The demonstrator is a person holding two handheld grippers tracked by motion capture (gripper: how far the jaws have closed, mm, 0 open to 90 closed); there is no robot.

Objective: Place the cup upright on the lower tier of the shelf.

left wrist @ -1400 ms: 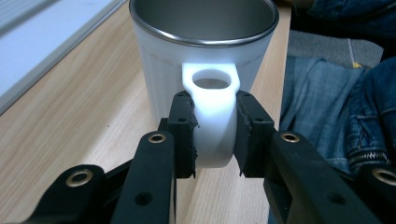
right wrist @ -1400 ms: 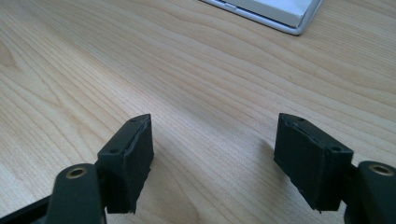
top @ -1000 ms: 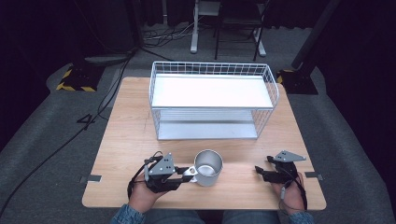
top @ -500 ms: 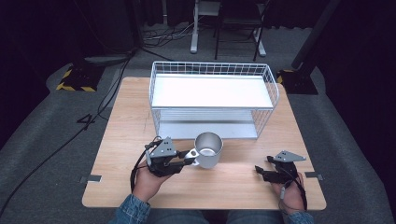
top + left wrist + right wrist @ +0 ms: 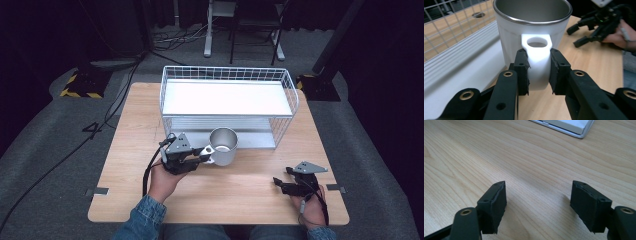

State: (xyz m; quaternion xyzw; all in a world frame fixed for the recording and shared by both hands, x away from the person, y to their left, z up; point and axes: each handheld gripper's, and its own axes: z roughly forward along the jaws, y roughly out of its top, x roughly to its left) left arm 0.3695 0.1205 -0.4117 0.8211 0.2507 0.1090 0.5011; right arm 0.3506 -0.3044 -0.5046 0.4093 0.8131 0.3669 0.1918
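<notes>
A white mug [image 5: 223, 146] with a steel rim is held upright just above the table, in front of the rack's lower shelf. My left gripper [image 5: 204, 152] is shut on its white handle [image 5: 537, 62]; in the left gripper view both black pads [image 5: 522, 71] press the handle's sides. My right gripper [image 5: 280, 184] rests low at the table's front right, its jaws wide apart over bare wood [image 5: 536, 182] with nothing between them.
A two-tier white wire rack [image 5: 228, 102] stands on the far half of the wooden table [image 5: 135, 125]; its lower shelf edge [image 5: 574, 128] lies ahead of the right gripper. Dark floor, cables and chair legs surround the table.
My left gripper has carried the mug away from the person toward the rack and slightly up. The right gripper has stayed put.
</notes>
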